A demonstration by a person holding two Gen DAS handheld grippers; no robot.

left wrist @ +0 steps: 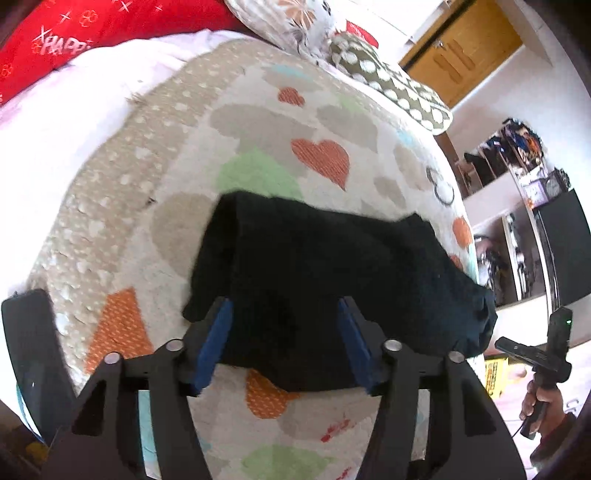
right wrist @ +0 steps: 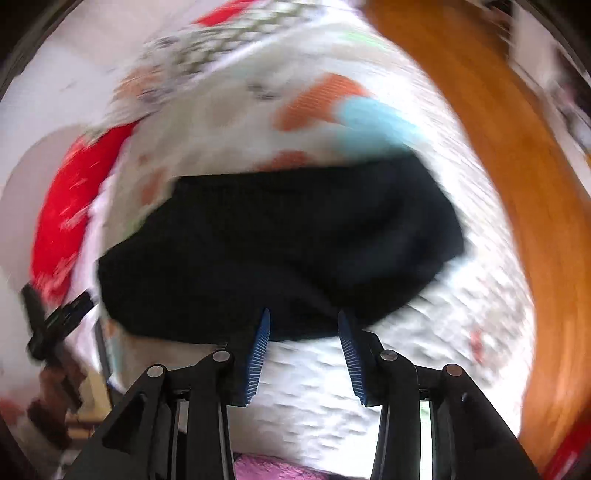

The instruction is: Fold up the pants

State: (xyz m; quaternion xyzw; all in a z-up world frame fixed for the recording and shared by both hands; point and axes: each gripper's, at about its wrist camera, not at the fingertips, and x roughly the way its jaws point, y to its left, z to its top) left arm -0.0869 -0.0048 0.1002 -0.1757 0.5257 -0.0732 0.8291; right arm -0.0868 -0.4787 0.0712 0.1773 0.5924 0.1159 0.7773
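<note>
From the left wrist camera, the black pants (left wrist: 325, 291) are lying folded into a compact bundle on the bed, on top of a heart-patterned blanket (left wrist: 258, 140) in beige, orange and green. The left claw (left wrist: 284, 310) is hovering over the near edge of the bundle with its blue pads (left wrist: 218, 339) spread wide, gripping nothing. A red pillow (left wrist: 74, 33) is sitting at the far left of the bed, a flowered pillow (left wrist: 291, 22) and a dotted cushion (left wrist: 388, 81) are resting at the head end, and a wooden door (left wrist: 465, 48) is showing beyond them. At the right edge, the person's right hand (left wrist: 543, 402) is holding the other gripper's handle off the side of the bed, beside open shelves (left wrist: 513, 206).

From the right wrist camera, everything is smearing with motion blur. The pants (right wrist: 280, 251) are filling the middle of the view, lying on the same blanket (right wrist: 424, 332). The right claw (right wrist: 304, 325) is sitting just at the bundle's near edge, its ribbed blue pads (right wrist: 258, 354) parted and pinching nothing. The red pillow (right wrist: 70, 206) is appearing at left, and an orange-brown wooden band (right wrist: 517, 184) is curving down the right side
</note>
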